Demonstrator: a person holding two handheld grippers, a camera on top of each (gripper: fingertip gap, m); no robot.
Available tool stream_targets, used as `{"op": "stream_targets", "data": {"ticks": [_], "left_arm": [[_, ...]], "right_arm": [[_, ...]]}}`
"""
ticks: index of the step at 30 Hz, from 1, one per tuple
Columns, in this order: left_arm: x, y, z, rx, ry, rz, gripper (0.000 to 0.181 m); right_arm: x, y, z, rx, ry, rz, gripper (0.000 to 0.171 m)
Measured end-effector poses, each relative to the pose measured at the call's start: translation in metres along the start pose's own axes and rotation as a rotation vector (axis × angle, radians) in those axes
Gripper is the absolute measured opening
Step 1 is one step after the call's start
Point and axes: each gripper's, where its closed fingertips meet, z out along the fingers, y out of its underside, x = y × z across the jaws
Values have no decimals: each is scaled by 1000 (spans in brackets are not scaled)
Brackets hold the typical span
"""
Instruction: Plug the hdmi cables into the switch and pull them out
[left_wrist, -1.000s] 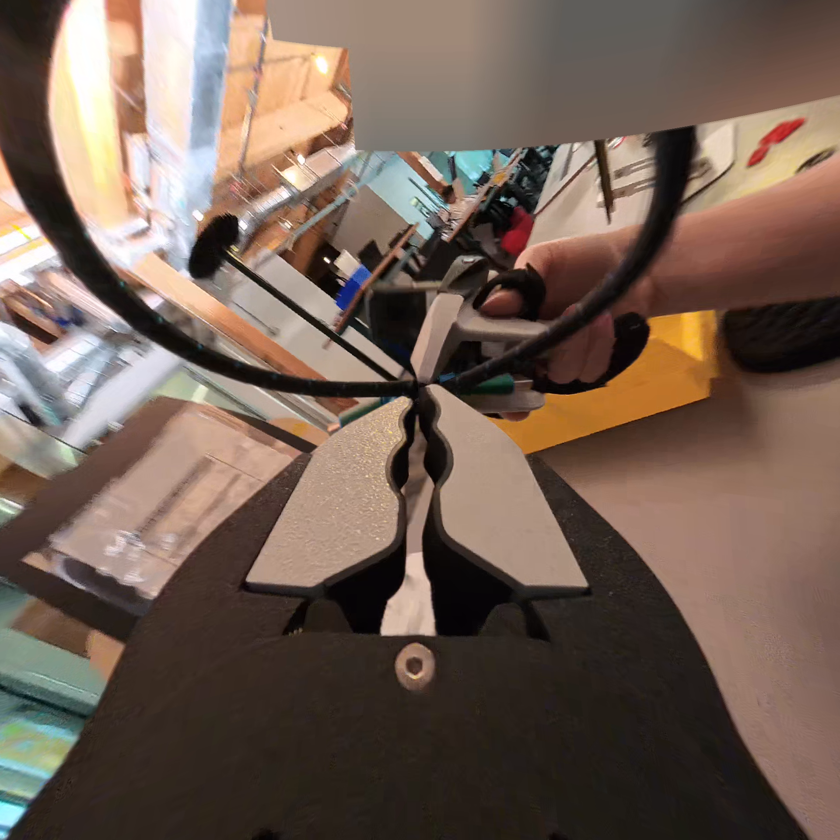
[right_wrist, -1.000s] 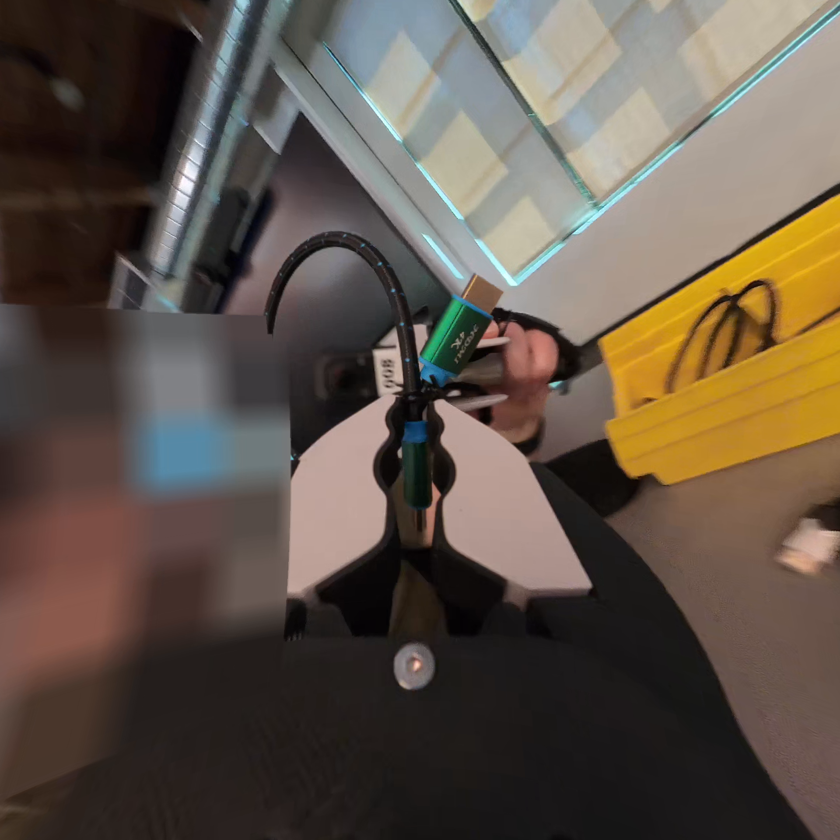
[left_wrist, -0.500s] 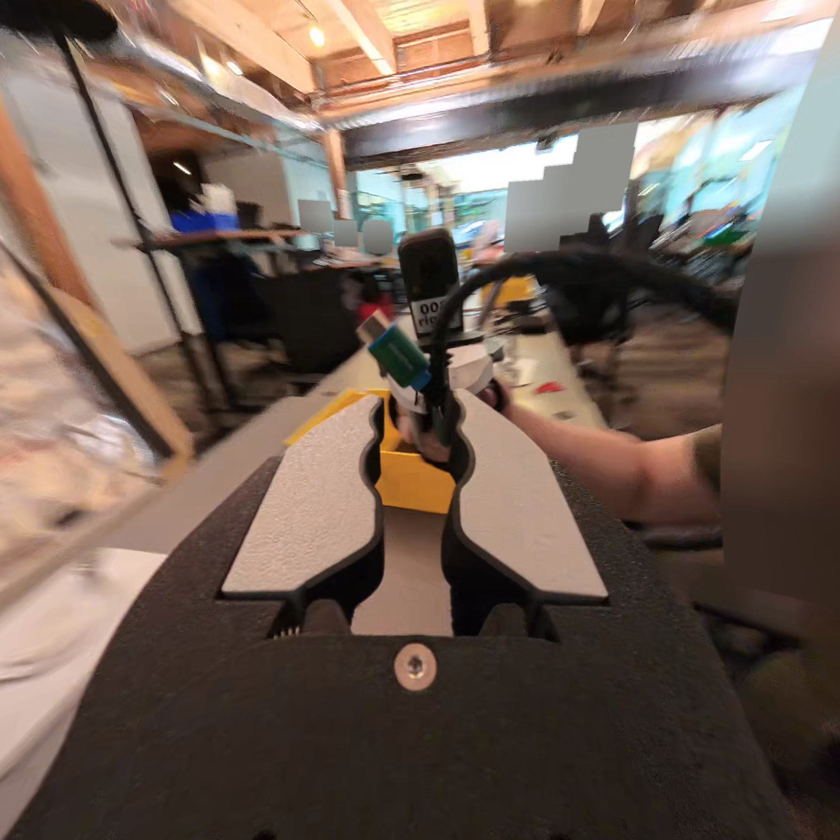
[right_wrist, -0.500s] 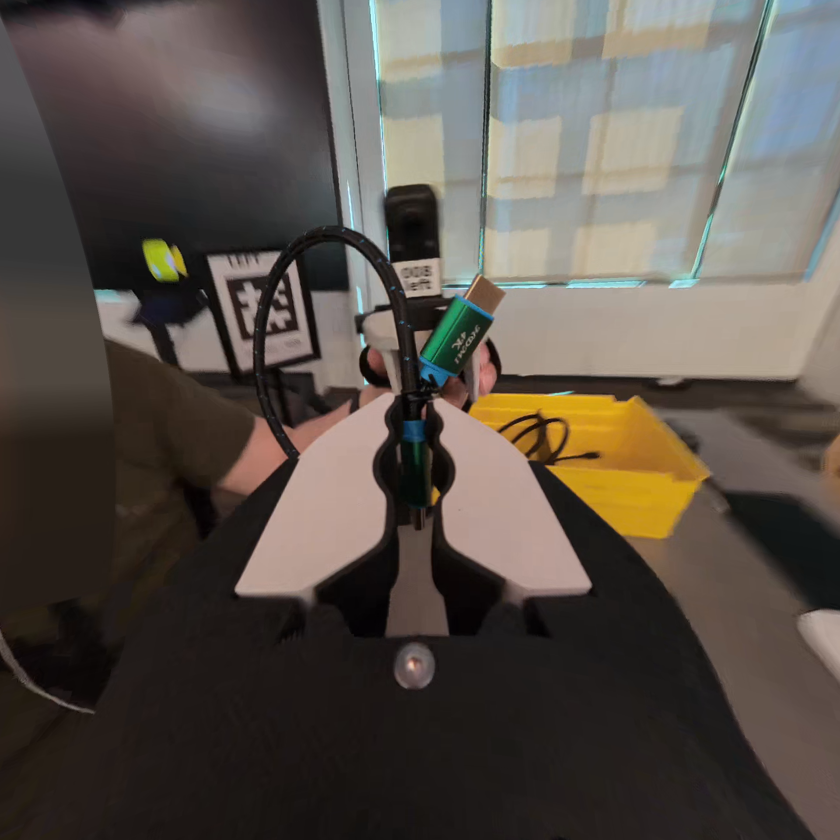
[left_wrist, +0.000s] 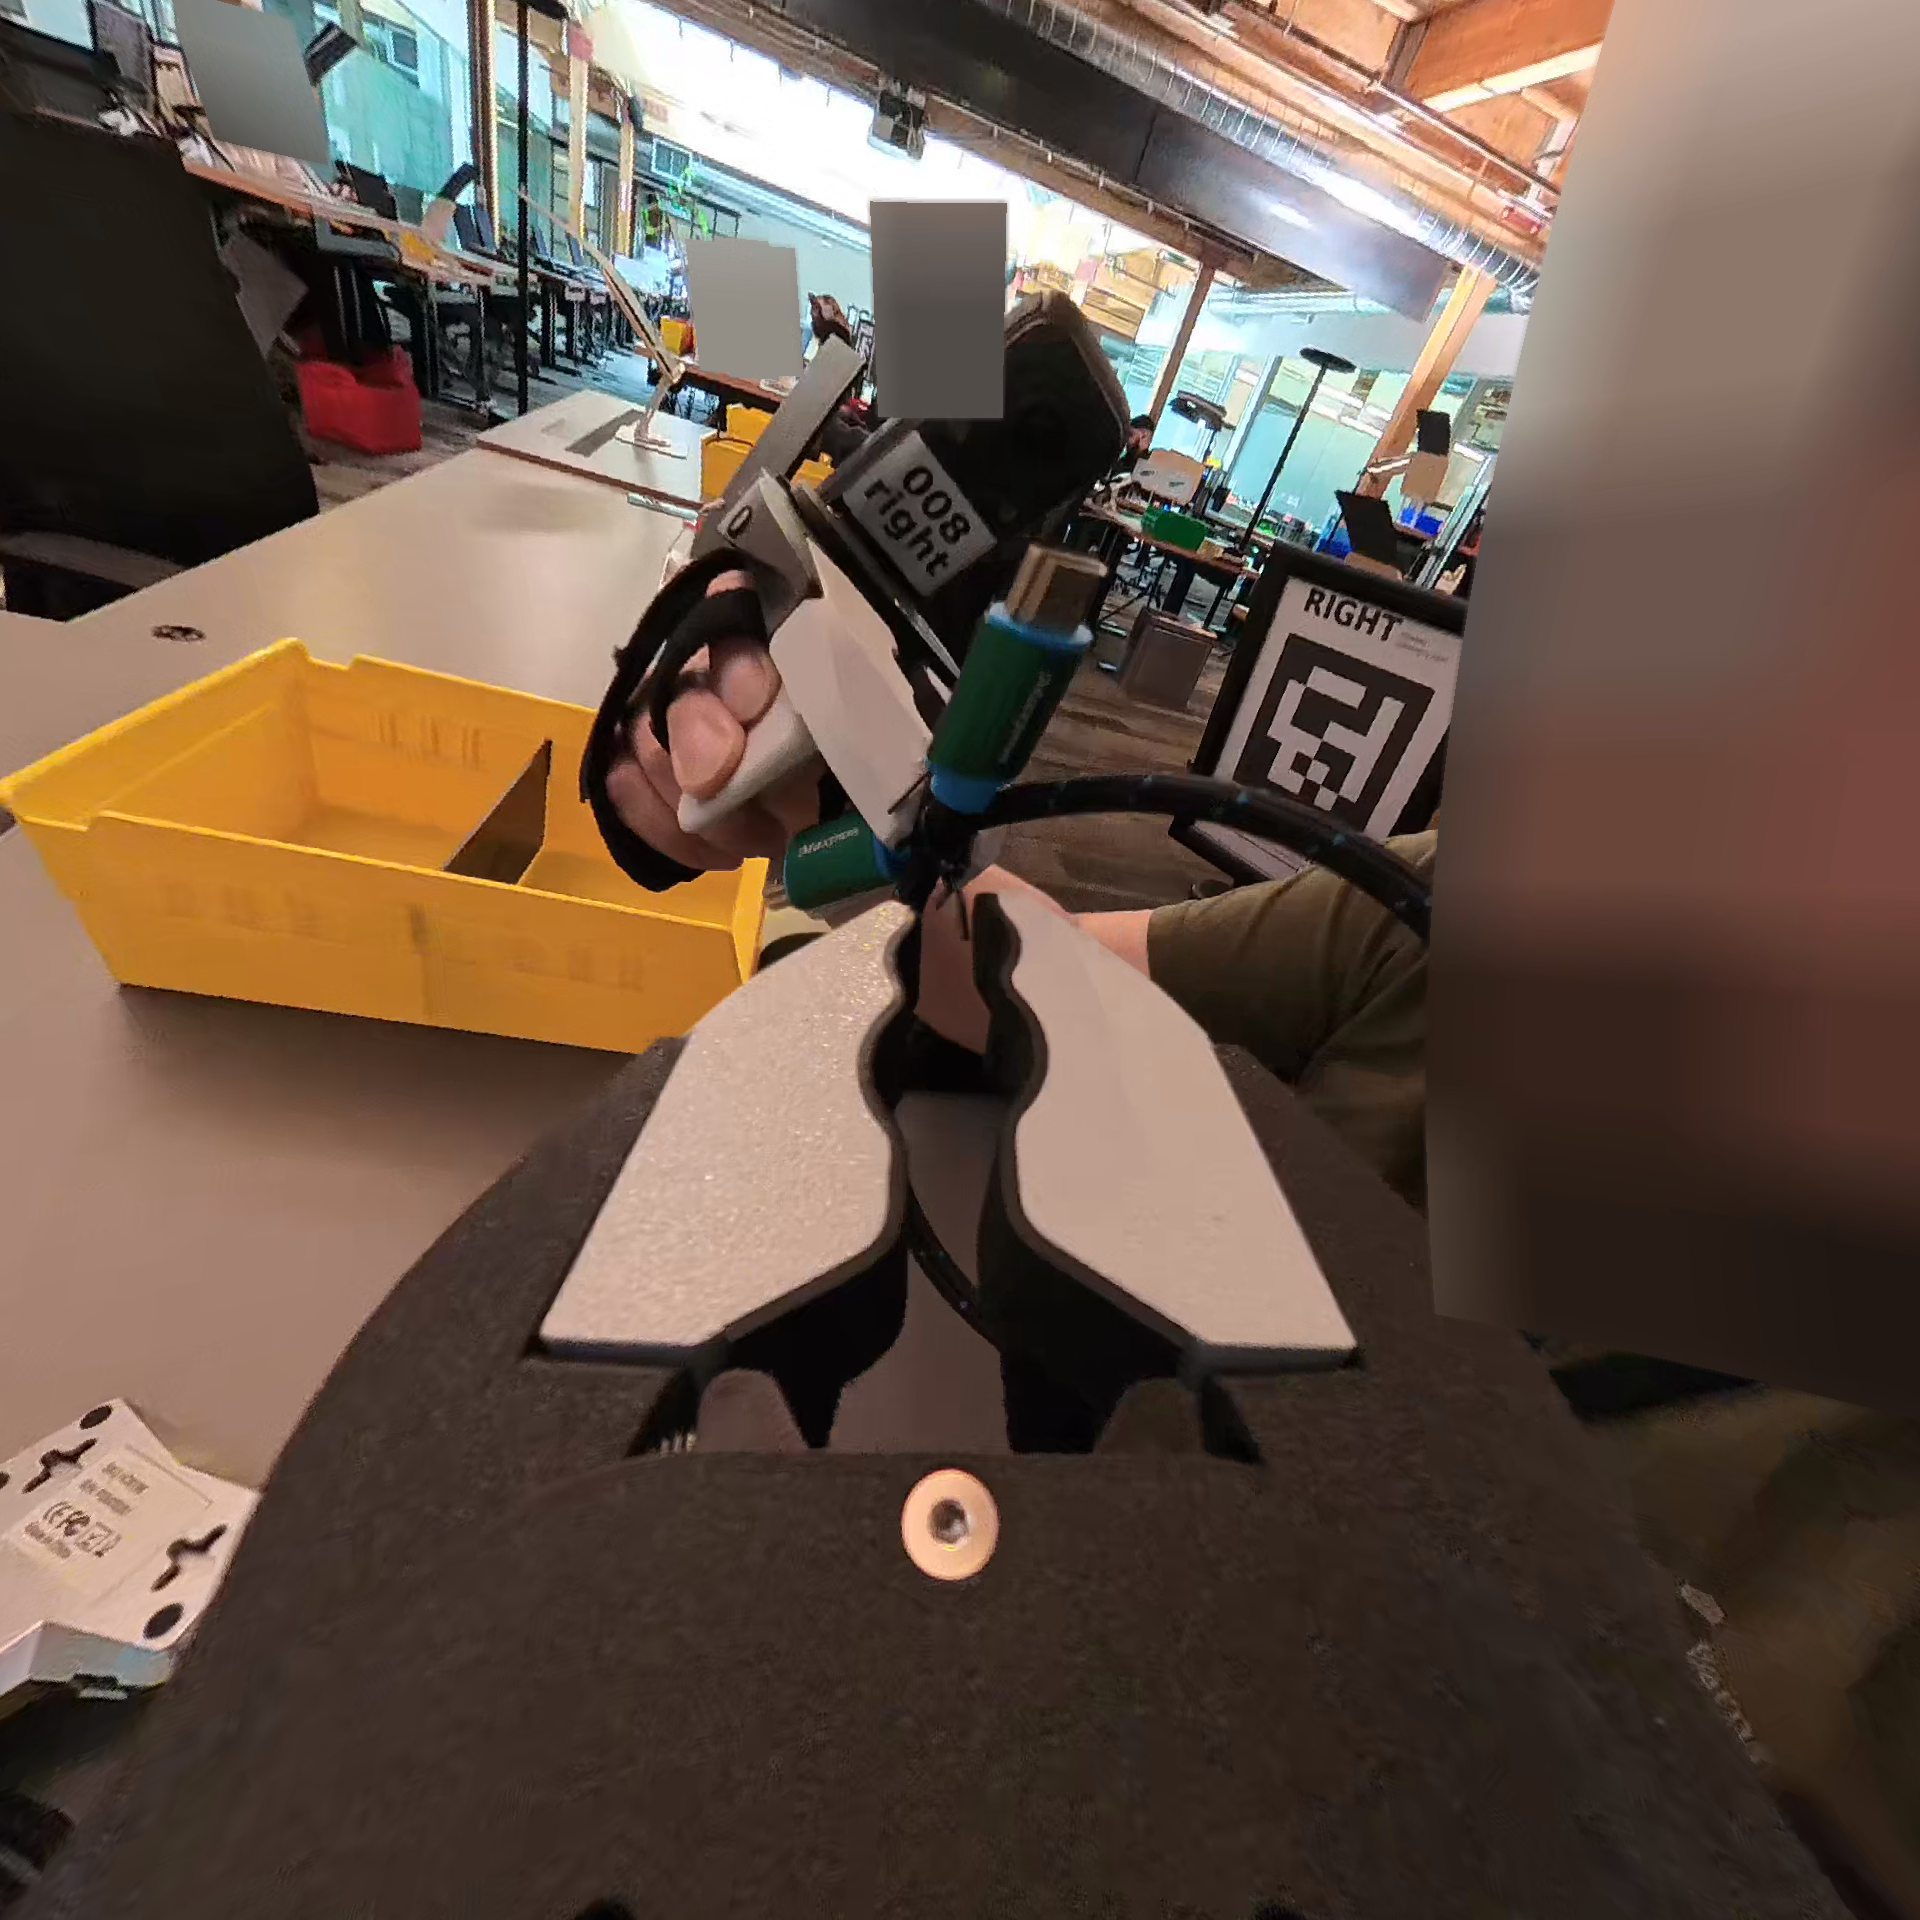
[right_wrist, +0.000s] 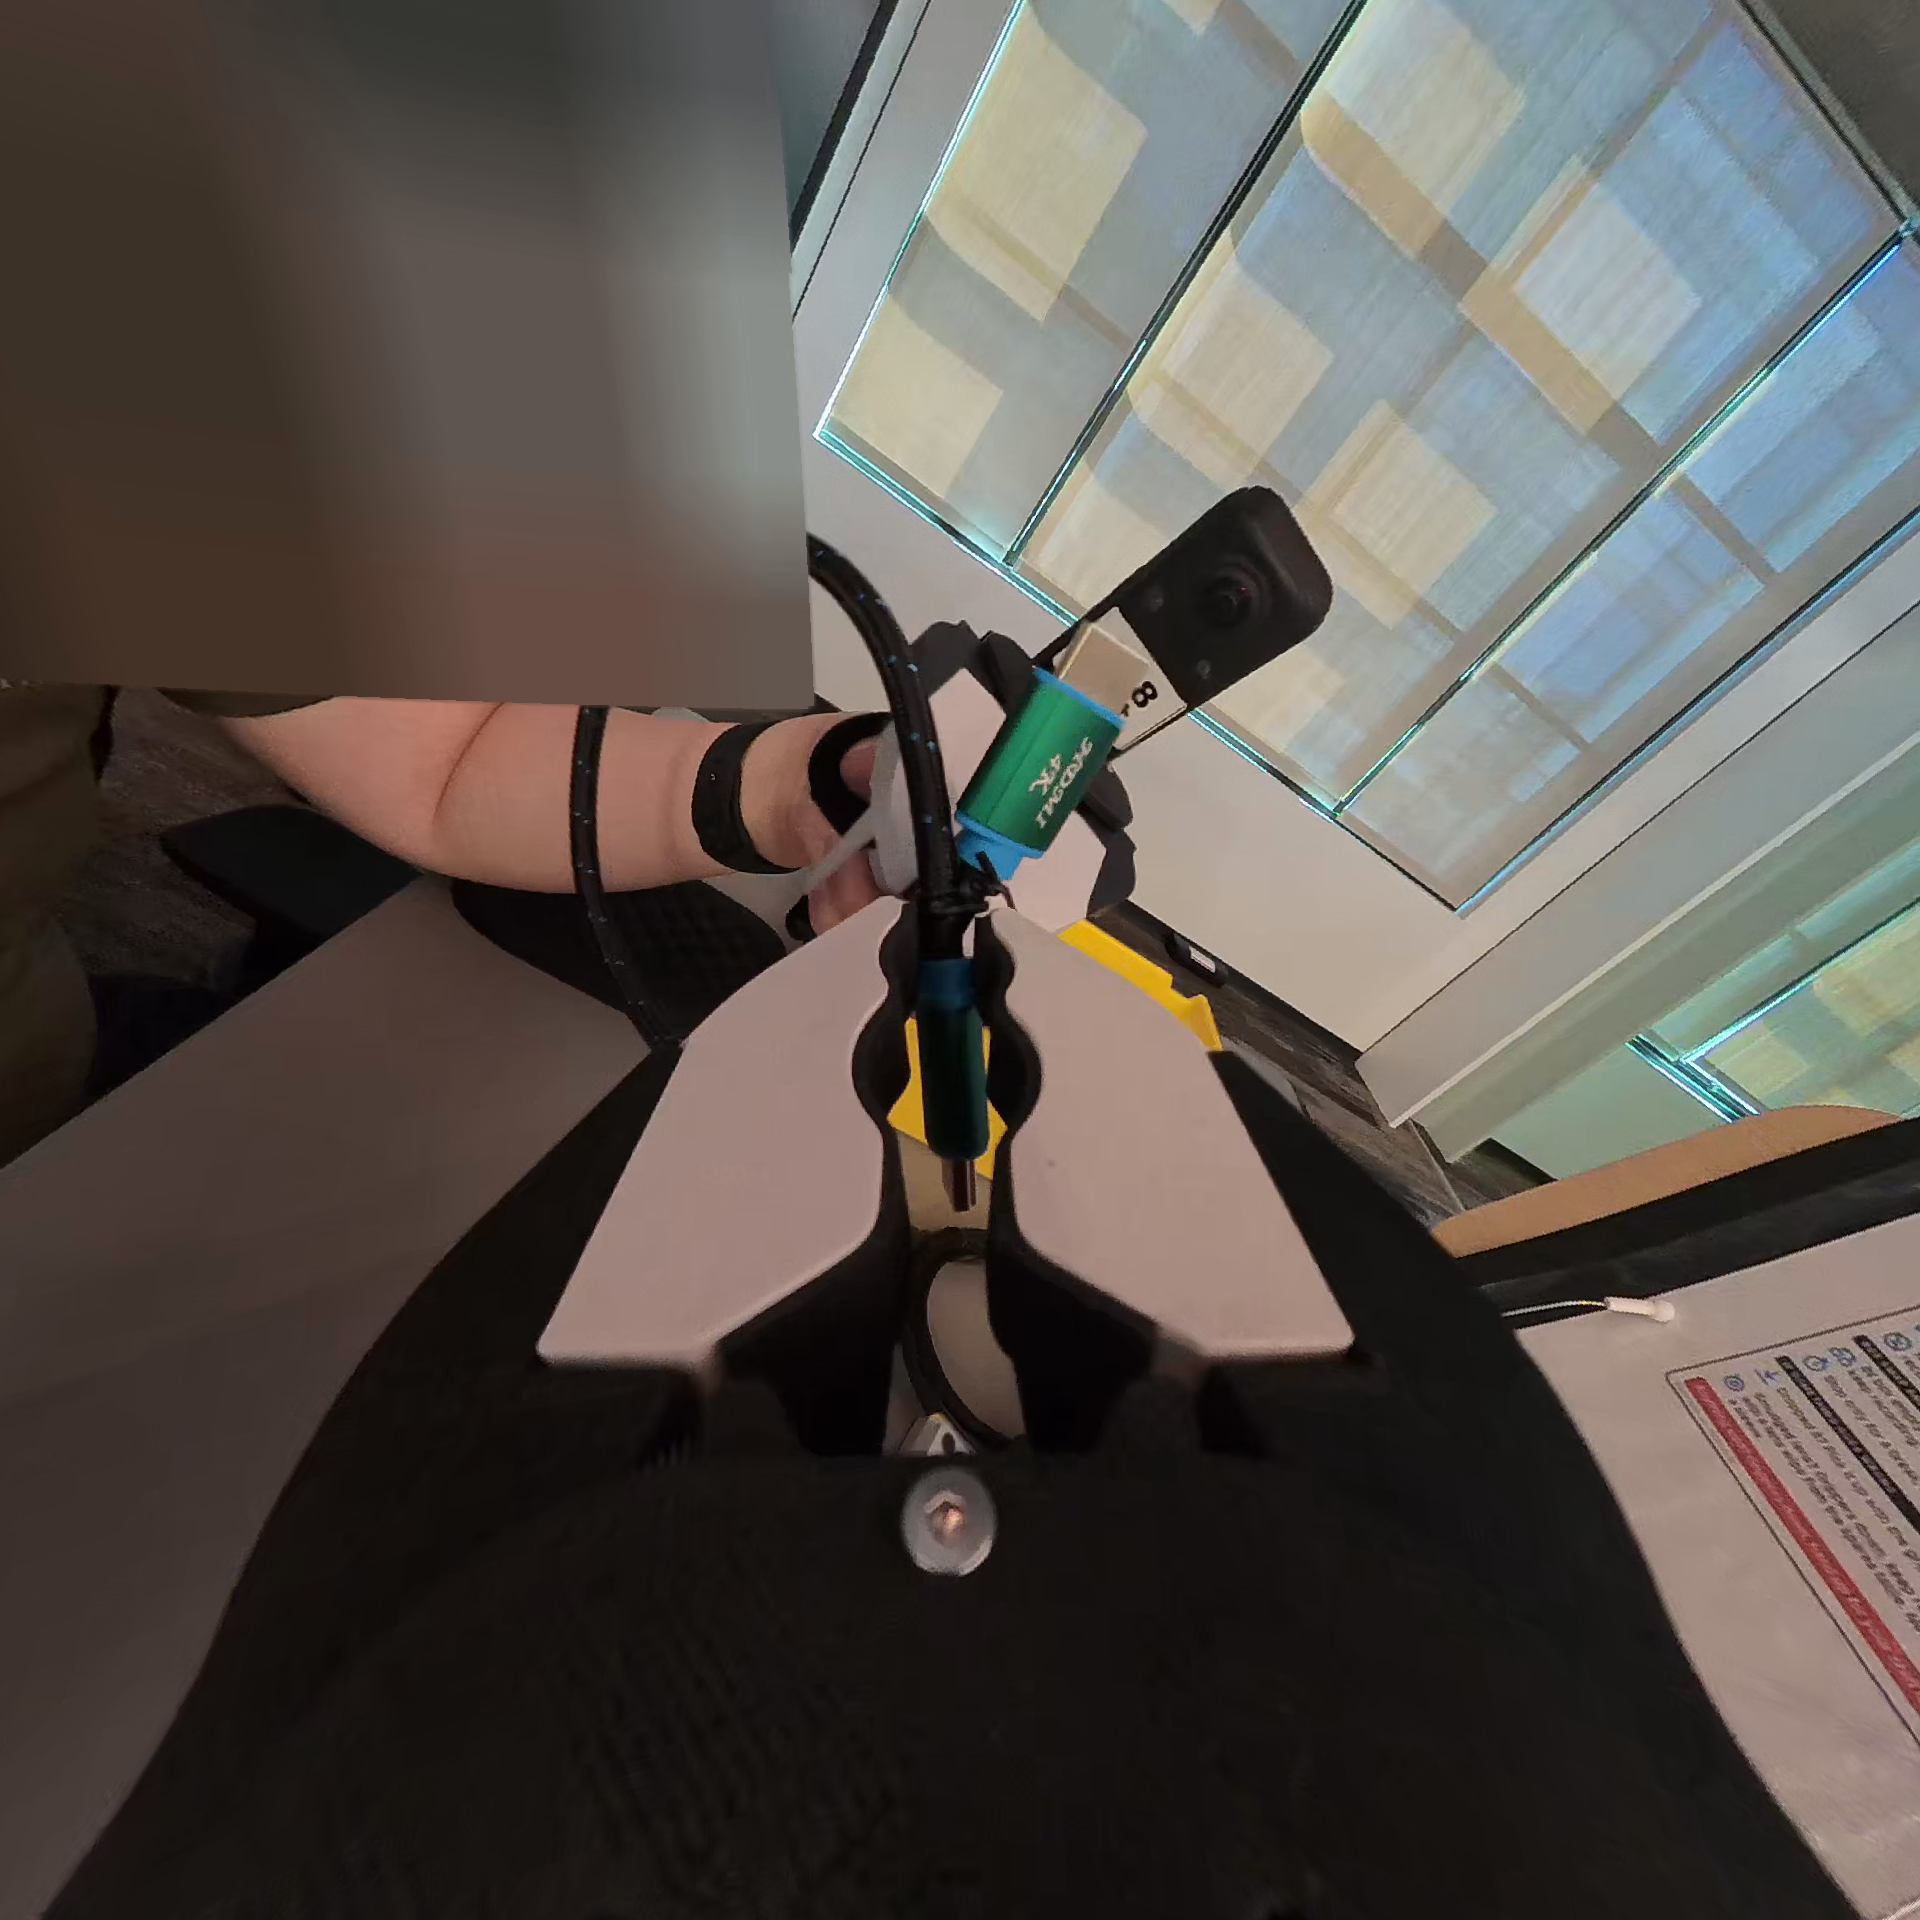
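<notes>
**A:** Where is the hdmi cable (right_wrist: 914, 727)?

**B:** Off the table (left_wrist: 208, 1143), between the two tools. The right gripper (right_wrist: 945, 920) has its fingers (right_wrist: 748, 1174) clamped on the held plug (right_wrist: 951, 1070), a green metal shell with a blue collar. The free plug (right_wrist: 1039, 779) sticks up just beyond, gold tip uppermost. The cord is black braid flecked with blue, and it loops round toward the person's sleeve.

**A:** And the left gripper (left_wrist: 943, 912)?

**B:** Its fingers (left_wrist: 758, 1143) stand slightly apart, with the tied knot of the cord right at their tips. I cannot tell whether they pinch it. The pads are pale, grainy plates with wavy inner edges, set in black foam.

**A:** The switch (left_wrist: 94, 1527)?

**B:** It is a white box lying flat at the table's near left edge. It has keyhole slots and a small printed label facing up, well apart from the plugs.

**A:** Anything else on the table?

**B:** A yellow plastic bin (left_wrist: 416, 935) with a divider sits on the smooth grey-brown top. There is also a printed sheet (right_wrist: 1818, 1507) with a red band. Both plugs carry light lettering, and each tool's camera mount has a tag.

**A:** The room?

**B:** It is an open workshop with timber beams and rows of desks. A framed black-and-white marker board (left_wrist: 1340, 707) is nearby. On the other side are tall windows (right_wrist: 1455, 416) with pale blinds.
</notes>
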Motion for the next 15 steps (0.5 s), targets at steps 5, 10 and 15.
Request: {"op": "stream_targets", "data": {"ticks": [5, 10, 15], "left_arm": [[-6, -1, 0, 15, -20, 39, 2], [-18, -8, -5, -7, -235, 290, 1], [-33, -14, -15, -110, -549, 703, 1]], "right_arm": [[2, 5, 0, -19, 3, 12, 11], [15, 9, 0, 1, 3, 247, 11], [27, 13, 5, 47, -13, 549, 10]]}}
